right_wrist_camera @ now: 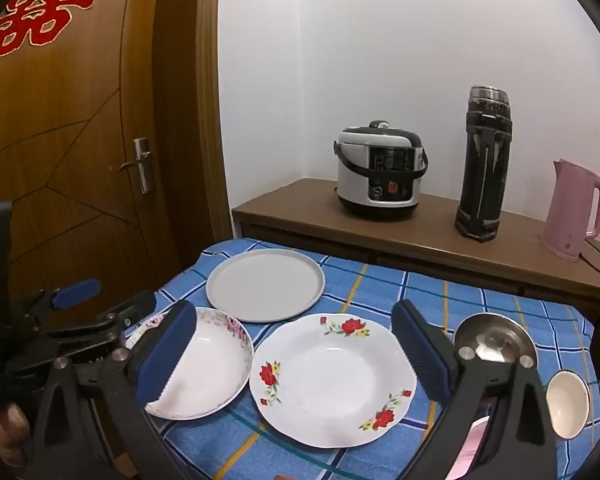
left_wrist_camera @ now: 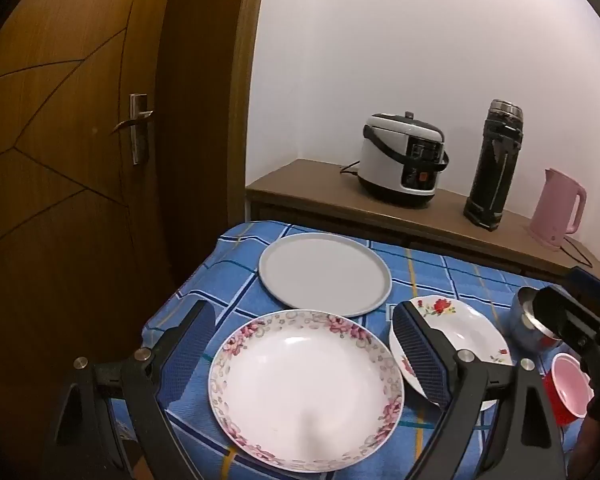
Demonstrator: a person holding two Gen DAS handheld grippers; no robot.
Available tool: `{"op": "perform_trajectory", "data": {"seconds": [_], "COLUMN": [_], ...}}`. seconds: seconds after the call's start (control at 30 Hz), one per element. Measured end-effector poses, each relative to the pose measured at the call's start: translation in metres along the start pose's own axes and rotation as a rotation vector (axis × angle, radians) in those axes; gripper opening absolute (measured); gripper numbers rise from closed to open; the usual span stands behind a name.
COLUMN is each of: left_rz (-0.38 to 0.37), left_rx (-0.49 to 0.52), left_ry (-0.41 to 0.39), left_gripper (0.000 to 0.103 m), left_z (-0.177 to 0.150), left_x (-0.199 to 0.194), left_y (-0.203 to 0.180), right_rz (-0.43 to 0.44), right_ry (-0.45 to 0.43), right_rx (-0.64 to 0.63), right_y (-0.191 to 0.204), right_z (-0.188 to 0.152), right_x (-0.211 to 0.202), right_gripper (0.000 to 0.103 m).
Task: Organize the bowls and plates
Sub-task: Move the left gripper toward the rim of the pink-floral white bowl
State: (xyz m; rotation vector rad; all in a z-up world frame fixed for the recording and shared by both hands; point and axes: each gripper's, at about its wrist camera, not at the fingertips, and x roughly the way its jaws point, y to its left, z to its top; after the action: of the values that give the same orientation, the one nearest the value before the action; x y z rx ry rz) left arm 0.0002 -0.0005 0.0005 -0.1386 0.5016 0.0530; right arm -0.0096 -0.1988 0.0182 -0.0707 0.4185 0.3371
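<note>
Left wrist view, item by item:

- left gripper [left_wrist_camera: 304, 356]: hovering over the table with its jaws standing wide apart and gripping nothing; the blue-padded fingers [left_wrist_camera: 190, 344] are flanking the pink-rimmed plate.
- pink-rimmed plate [left_wrist_camera: 306, 402]: lying flat at the near left of the blue checked tablecloth [left_wrist_camera: 440, 276], between the two fingers and apart from both.
- grey plate [left_wrist_camera: 325, 274]: lying flat behind it, toward the far edge; rims are appearing to nearly touch.
- red-rose plate [left_wrist_camera: 456, 336]: sitting just to the right, partly hidden behind the right-hand finger.
- steel bowl [left_wrist_camera: 530, 320] and red cup [left_wrist_camera: 568, 388] with a pink inside: sitting at the right edge, partly covered by the other tool.

Right wrist view:

- right gripper [right_wrist_camera: 296, 358]: hovering with jaws spread wide, empty; the red-rose plate [right_wrist_camera: 332, 380] is lying between the fingers, clear of them.
- pink-rimmed plate [right_wrist_camera: 216, 364]: lying beside it on the left, partly behind the left-hand finger.
- grey plate [right_wrist_camera: 265, 284]: lying farther back.
- steel bowl [right_wrist_camera: 494, 338] and a small white bowl [right_wrist_camera: 567, 404]: sitting to the right.
- left gripper [right_wrist_camera: 100, 300]: showing at the left edge, held in the person's hand [right_wrist_camera: 4, 428].

Background: rice cooker [right_wrist_camera: 380, 170], dark flask [right_wrist_camera: 482, 168] and pink kettle [right_wrist_camera: 576, 210] are standing well apart on a wooden sideboard [right_wrist_camera: 300, 204] beside a wooden door [right_wrist_camera: 80, 140].
</note>
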Motion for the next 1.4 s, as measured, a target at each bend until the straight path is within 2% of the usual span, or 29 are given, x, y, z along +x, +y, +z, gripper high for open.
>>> {"op": "perform_trajectory", "data": {"seconds": [0.5,1.4], "left_rz": [0.048,0.065], "left_rx": [0.033,0.052], "left_ry": [-0.005,0.010], "left_gripper": [0.092,0.092], "left_z": [-0.013,-0.015], "left_x": [0.012,0.017], "left_y": [-0.001,-0.003], "right_rz": [-0.009,-0.008], "right_ry": [0.036,0.048], "right_rx": [-0.002,0.018], "right_y": [-0.007,-0.011], "right_z": [-0.013,-0.014], "right_x": [0.013,0.013], "right_gripper": [0.099,0.099]}}
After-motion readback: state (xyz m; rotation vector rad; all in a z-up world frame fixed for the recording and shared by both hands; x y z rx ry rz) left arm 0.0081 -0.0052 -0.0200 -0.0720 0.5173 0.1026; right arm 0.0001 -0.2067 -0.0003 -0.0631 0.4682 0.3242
